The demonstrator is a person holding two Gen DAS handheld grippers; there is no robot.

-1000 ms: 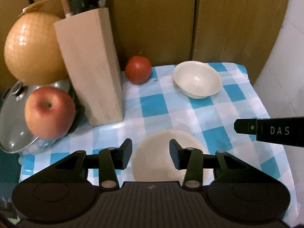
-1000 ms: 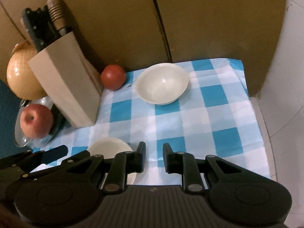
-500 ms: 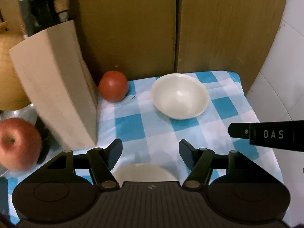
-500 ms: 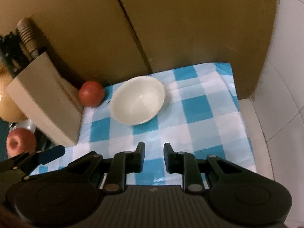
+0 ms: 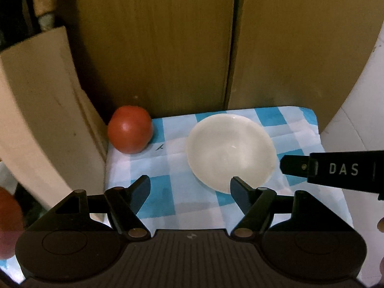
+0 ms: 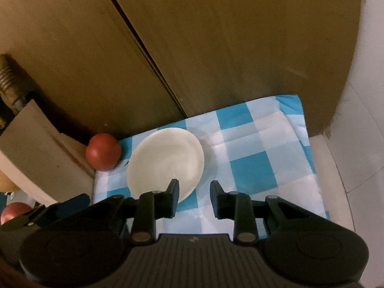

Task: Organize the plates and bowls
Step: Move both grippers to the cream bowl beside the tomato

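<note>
A cream bowl (image 5: 230, 151) sits upright at the back of the blue-and-white checked cloth (image 5: 168, 172); it also shows in the right wrist view (image 6: 165, 163). My left gripper (image 5: 189, 192) is open and empty, just in front of the bowl, its right fingertip over the bowl's near rim. My right gripper (image 6: 194, 195) is open and empty, its left fingertip over the bowl's near right rim. The right gripper's finger (image 5: 336, 170) shows beside the bowl in the left wrist view. The plate seen earlier is out of view.
A red tomato (image 5: 129, 132) lies left of the bowl against the wooden knife block (image 5: 45, 110). Brown cabinet doors (image 5: 192, 43) close off the back. A red apple (image 6: 14, 212) is at the far left. White tiles (image 6: 355, 144) border the cloth's right edge.
Both grippers have moved forward toward the bowl, which now looks larger. The left gripper has opened wider, the right has opened a little. The plate and the yellow melon left the views.
</note>
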